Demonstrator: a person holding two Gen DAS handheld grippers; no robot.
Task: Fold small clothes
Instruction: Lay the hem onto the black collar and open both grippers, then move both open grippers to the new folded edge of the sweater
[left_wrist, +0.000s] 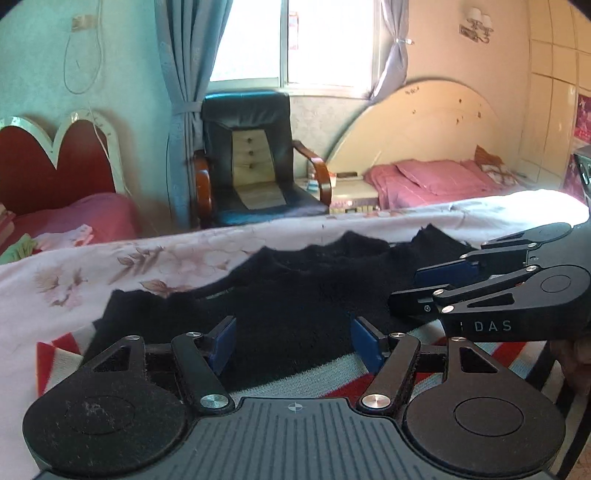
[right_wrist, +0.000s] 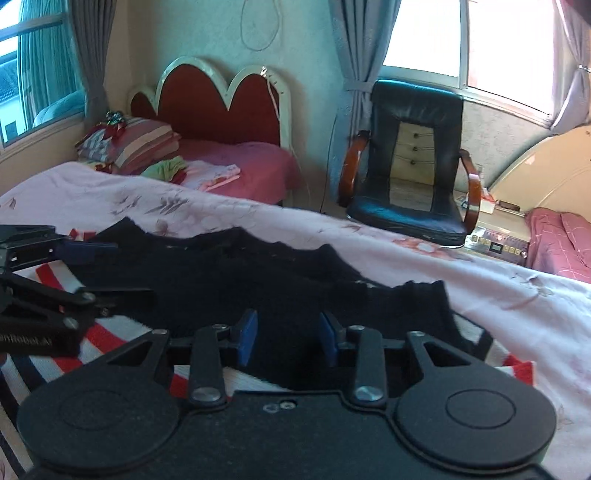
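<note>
From my left wrist camera, the black garment lies flat on the floral bedspread, long axis across the frame, just ahead of my left gripper, whose jaws stand wide and empty. From the right wrist camera, the same garment stretches left to right, just beyond my right gripper, part open and gripping nothing.

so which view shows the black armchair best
The right wrist view: the black armchair shows whole there, both wooden armrests and the seat front in clear sight. In the left wrist view the armchair is also visible, but the flowered bedcover hides its lower edge and its left side is blurred.
</note>
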